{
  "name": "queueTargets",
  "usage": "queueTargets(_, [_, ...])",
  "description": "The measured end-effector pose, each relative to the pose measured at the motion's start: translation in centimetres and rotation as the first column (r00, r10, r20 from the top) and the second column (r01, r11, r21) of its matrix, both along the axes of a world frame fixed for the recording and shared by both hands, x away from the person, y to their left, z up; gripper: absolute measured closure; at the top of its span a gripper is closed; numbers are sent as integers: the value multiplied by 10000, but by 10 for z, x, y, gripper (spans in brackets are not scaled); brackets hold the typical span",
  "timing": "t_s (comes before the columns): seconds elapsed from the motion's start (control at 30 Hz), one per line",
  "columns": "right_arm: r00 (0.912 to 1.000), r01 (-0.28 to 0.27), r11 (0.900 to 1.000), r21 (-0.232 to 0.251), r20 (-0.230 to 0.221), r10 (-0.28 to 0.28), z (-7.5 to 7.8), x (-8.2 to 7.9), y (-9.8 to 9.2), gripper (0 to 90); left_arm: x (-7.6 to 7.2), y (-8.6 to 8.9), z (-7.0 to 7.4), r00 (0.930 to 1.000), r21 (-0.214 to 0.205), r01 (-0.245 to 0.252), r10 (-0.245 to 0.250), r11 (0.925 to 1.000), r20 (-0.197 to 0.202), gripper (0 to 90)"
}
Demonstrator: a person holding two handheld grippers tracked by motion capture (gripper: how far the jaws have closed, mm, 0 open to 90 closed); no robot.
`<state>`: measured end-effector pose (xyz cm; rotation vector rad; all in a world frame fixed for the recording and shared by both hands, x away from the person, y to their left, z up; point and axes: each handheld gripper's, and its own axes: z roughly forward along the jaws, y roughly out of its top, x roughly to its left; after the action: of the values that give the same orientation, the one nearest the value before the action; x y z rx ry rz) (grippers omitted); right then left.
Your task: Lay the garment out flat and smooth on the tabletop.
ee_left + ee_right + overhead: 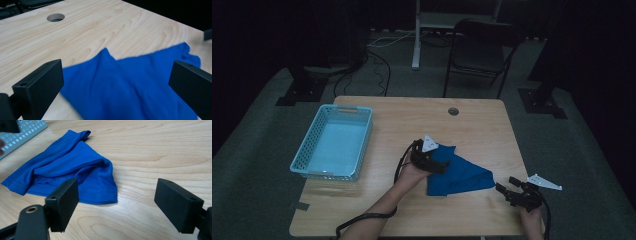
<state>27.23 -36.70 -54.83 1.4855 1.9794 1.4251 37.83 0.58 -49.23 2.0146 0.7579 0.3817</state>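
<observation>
Both grippers stand with jaws wide apart and nothing between them. Left gripper (438,166), at the centre of the high view, hovers over the upper-left part of the blue cloth (459,172), which lies folded into a rough triangle on the worktop (402,115), centre-right in that frame. Right gripper (506,187) waits just off the cloth's right corner, at lower right. To fold well, I judge each gripper should pinch a single hemmed corner, lift low, and lay edge onto edge without dragging. Count: two grippers, one cloth, one light-blue basket (307,150) at left, one chair (479,50) behind.
</observation>
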Motion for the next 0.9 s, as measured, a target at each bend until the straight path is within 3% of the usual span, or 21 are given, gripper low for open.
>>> queueTargets(0.1, [10000, -43, 10000, -57, 10, 43, 0, 0, 2, 191, 18, -22, -1, 9989, 139, -311, 316, 9994, -339, 1])
queueTargets(0.2, [9999, -72, 10000, -67, 110, 73, 0, -1, 2, 190, 25, -33, -3, 9977, 195, -440, 449, 9988, -500, 32])
queueTargets(0.33, [9999, -55, 10000, 72, 114, 54, 0, -2, 1, 191, 35, -51, -10, 9927, 678, -961, 1006, 9931, -667, 35])
queueTargets(0.43, [9998, -119, 9999, 58, 166, 118, 0, -2, 1, 191, 42, -61, -19, 9900, 962, -1114, 1189, 9891, -765, 154])
queueTargets(0.5, [9997, -145, 9999, 71, 203, 144, 0, -2, 1, 191, 48, -68, -26, 9853, 1611, -1290, 1449, 9785, -906, 182])
queueTargets(0.53, [9996, -158, 9998, 87, 230, 156, 0, -3, 1, 191, 48, -68, -26, 9853, 1611, -1290, 1449, 9785, -906, 240])
queueTargets(0.57, [9996, -152, 9998, 102, 244, 149, 0, -3, 1, 191, 52, -70, -31, 9799, 1839, -1452, 1670, 9722, -1089, 281])
queueTargets(0.67, [9995, -168, 9998, 120, 276, 165, 0, -3, 1, 191, 56, -72, -37, 9731, 1958, -1449, 1755, 9699, -1492, 340])
queueTargets(0.7, [9995, -170, 9998, 119, 266, 167, 0, -3, 1, 191, 58, -73, -39, 9701, 2083, -1525, 1866, 9661, -1551, 359])
queueTargets(0.73, [9995, -177, 9998, 108, 254, 174, 0, -3, 1, 192, 59, -74, -41, 9687, 1964, -1483, 1824, 9692, -1684, 361])
queueTargets(0.83, [9995, -190, 9998, 90, 235, 188, 0, -3, 1, 193, 58, -78, -43, 9708, 1949, -1328, 1672, 9718, -1722, 450])
queueTargets(0.9, [9995, -203, 9998, 78, 233, 202, 0, -2, 2, 193, 55, -82, -44, 9765, 2028, -1220, 1541, 9716, -1504, 515])
